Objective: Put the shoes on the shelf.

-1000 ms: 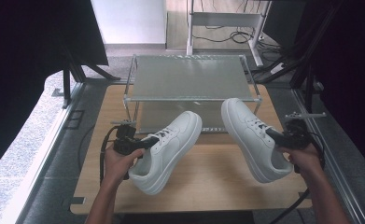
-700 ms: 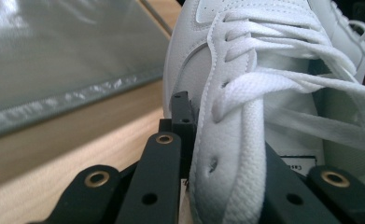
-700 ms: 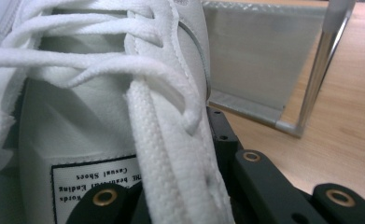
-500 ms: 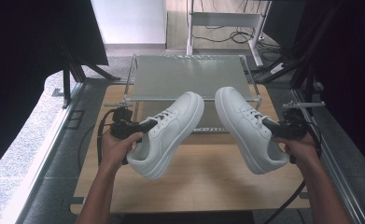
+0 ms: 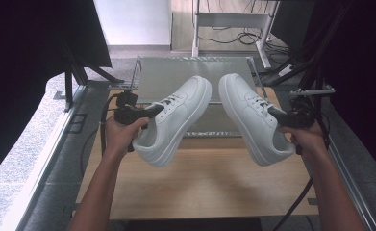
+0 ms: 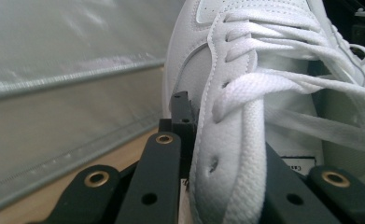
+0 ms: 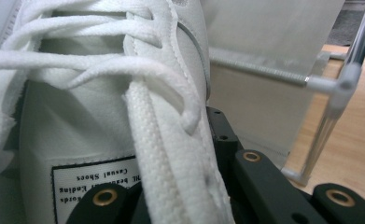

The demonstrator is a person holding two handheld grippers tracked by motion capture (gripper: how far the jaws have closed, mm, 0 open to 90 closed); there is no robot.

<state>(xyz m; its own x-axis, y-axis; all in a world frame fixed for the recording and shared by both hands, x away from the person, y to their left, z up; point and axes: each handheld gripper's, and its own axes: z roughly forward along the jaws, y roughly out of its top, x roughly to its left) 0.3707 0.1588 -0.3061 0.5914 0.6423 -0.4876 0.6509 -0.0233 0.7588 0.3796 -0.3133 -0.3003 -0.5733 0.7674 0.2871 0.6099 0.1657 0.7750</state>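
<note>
The left gripper is clamping the left sneaker and the right gripper the right sneaker, both hanging above the counter near its far edge. Probably carrying; next, lowering both onto the rack.

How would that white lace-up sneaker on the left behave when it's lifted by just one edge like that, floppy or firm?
Probably fairly firm: the white lace-up sneaker keeps its shape in mid-air while the left claw pinches only its lace-side collar. It seems light, since one hand carries it tilted. The loose laces look floppy and may dangle or snag.
</note>
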